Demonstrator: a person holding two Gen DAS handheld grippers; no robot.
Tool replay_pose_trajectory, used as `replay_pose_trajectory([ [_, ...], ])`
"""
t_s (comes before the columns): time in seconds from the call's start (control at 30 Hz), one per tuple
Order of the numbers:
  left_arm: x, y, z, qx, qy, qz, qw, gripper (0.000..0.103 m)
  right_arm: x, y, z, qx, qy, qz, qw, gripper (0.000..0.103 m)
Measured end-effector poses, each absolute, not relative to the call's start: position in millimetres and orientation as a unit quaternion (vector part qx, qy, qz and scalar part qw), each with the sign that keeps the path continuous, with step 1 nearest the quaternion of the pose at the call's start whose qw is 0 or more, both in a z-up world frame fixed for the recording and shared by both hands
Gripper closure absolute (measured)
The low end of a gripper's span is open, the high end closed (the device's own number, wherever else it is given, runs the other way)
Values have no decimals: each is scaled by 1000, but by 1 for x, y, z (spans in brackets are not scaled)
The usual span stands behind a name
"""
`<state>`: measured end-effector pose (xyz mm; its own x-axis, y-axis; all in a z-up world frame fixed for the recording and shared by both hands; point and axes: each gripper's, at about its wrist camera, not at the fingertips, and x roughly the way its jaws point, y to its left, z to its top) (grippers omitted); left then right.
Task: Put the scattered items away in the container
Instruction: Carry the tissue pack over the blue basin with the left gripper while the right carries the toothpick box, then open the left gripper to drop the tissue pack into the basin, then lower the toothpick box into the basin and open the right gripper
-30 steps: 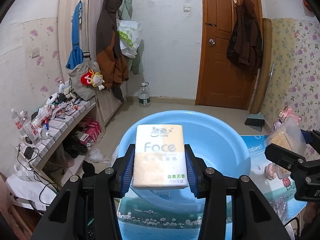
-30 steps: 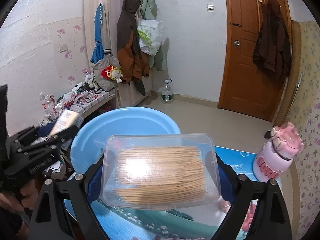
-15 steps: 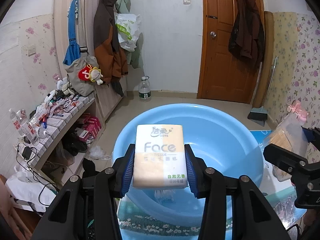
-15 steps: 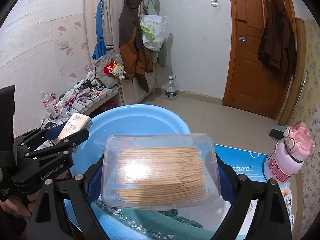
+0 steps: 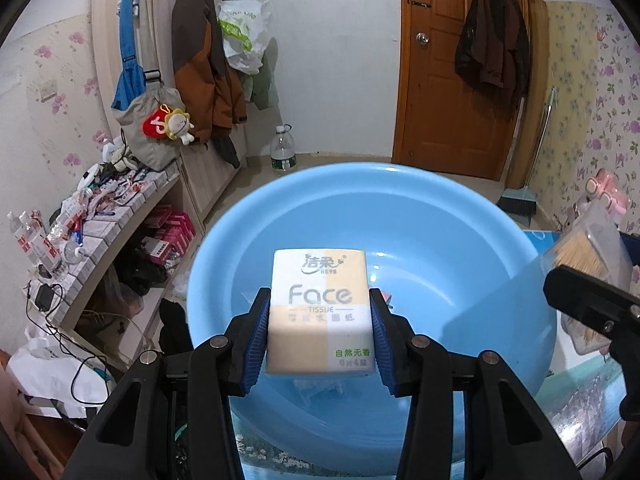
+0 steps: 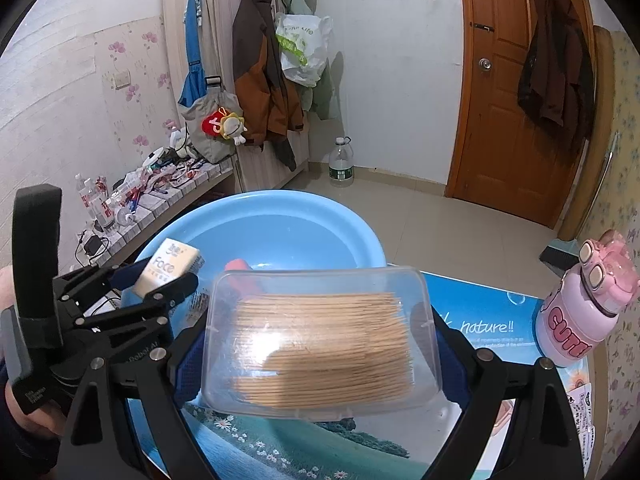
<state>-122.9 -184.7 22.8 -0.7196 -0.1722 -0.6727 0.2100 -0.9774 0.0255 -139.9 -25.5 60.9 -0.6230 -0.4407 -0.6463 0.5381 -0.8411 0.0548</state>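
Left gripper (image 5: 320, 334): pinching the Face tissue pack (image 5: 320, 312) between its blue pads, held over the blue basin (image 5: 400, 216).
Basin: something red inside (image 6: 239, 265), possibly a wrapper, too hidden to name.
Right gripper (image 6: 320, 356): jaws wide, clamped on the clear toothpick box (image 6: 320, 340), near the basin's right rim.
Pink bottle (image 6: 580, 308): upright on the table, far right.

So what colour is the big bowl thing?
Light blue. The basin shows best in the left wrist view.
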Motion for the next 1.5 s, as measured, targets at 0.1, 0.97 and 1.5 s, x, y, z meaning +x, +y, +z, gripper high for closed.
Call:
replay_pose_trajectory([
  [0.1,-124,-183,19,365,27,-925,104,58,-142,-27,59,341,72,-897,272,10],
  [0.97,-110,-189,27,353,31,-928,113,29,-135,-34,55,343,80,-894,276,10],
  [1.5,-99,-210,49,322,30,-938,124,16,-134,-57,49,345,105,-887,288,10],
])
